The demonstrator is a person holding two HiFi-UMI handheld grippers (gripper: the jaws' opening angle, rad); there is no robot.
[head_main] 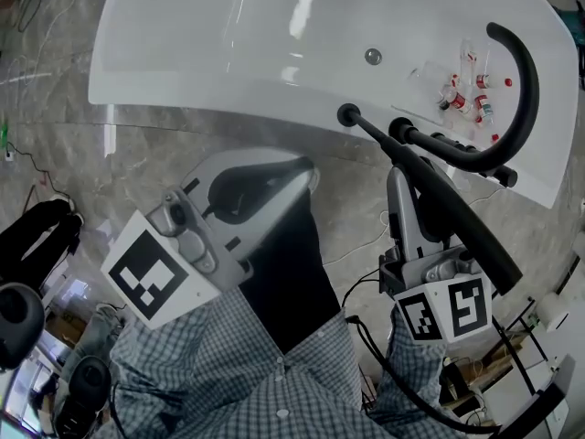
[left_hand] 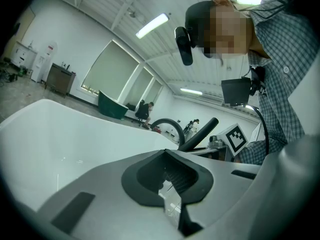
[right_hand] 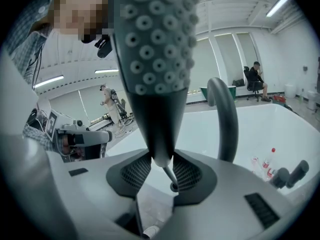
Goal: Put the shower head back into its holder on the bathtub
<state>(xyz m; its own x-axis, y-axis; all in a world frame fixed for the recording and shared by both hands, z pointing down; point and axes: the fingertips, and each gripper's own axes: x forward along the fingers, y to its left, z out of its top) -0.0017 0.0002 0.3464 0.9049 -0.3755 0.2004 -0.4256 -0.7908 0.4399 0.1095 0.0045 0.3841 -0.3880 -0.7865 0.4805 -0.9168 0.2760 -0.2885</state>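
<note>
Right gripper (head_main: 403, 177): fingers (right_hand: 135, 173) pinch the black stick-shaped shower head (head_main: 457, 219) at its narrow tapered end, below the nubbed spray face. The wand slants across the white bathtub's (head_main: 228, 108) near rim, thin end aimed at the round black holder (head_main: 347, 114) there. I can't tell if it's seated.

Left gripper (head_main: 304, 174): fingers pressed together, nothing between them.

I judge the wand rigid, light and smooth. The taper could slip, so I'd prefer a hold higher up.

Bathtub rim (head_main: 210, 99) left of the holder (head_main: 347, 114) bare, arched spout (head_main: 530, 90) (black) and bottles (head_main: 462, 99) crowding its right
</note>
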